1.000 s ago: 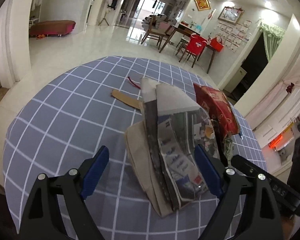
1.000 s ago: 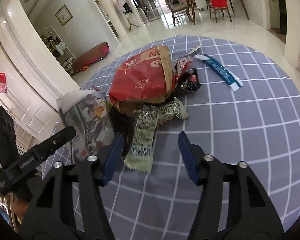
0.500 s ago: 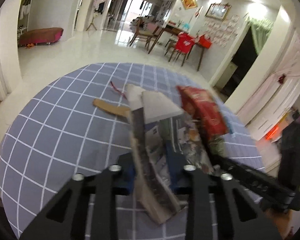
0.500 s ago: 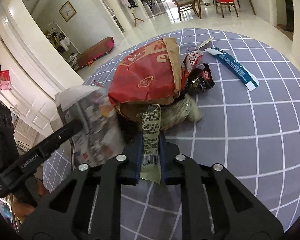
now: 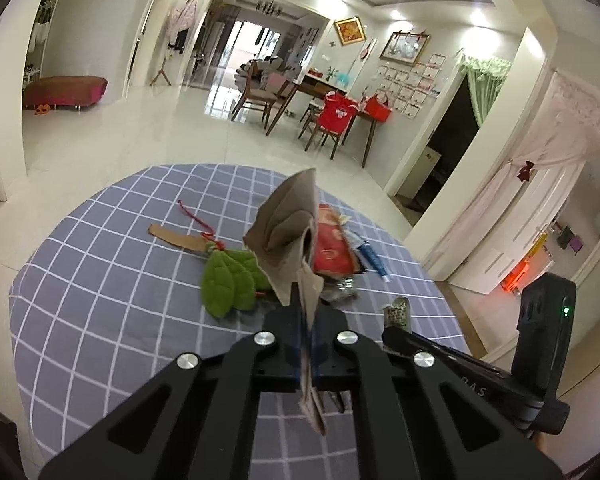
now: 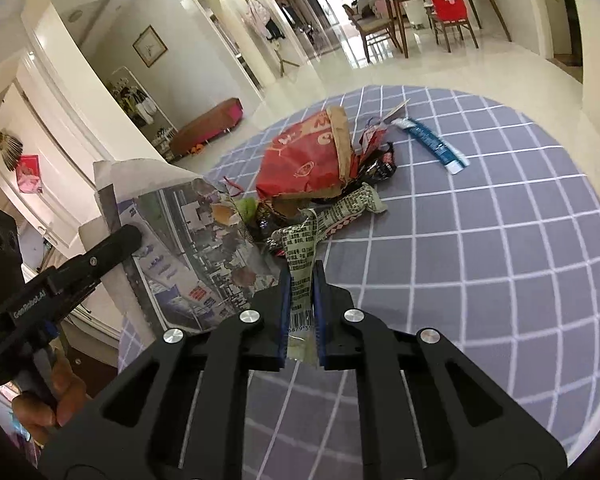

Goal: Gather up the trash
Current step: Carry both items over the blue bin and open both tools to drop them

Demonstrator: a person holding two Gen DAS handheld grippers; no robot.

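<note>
Round table point(image 6: 500, 240) under a blue-grey checked cloth, pale tiled floor and a dining set far behind. Left gripper point(image 5: 309, 344), jaws just closed, clamped flat on the lower edge of a folded newspaper point(image 5: 292, 236); sheet raised off the cloth, long axis running up and away from the pads, nearly edge-on in the left wrist view, printed face broad in the right wrist view point(image 6: 188, 240). Right gripper point(image 6: 300, 312), jaws likewise just drawn together, pinching the barcode end of a pale printed wrapper point(image 6: 300, 256); strip stretching straight ahead along the fingers, far end curling up at the near edge of the heap. Beyond both grips, remaining trash bunched mid-table: red paper bag point(image 6: 304, 160) at the centre, black crumpled wrapper point(image 6: 376, 168) touching its right side, checked crumpled packet point(image 6: 356, 204) just in front. Blue-and-white strip point(image 6: 432, 144) alone, right of the heap, well apart, lying diagonally, nearer the right hand. Green leaf-shaped piece point(image 5: 232, 280) with a red cord and a brown cardboard strip point(image 5: 176, 238) left of the heap, nearer the left hand. No bin or bag for collection in either view; likely next demand a carry clear of the table, with the newspaper's tall free end prone to swing and catch the heap.
</note>
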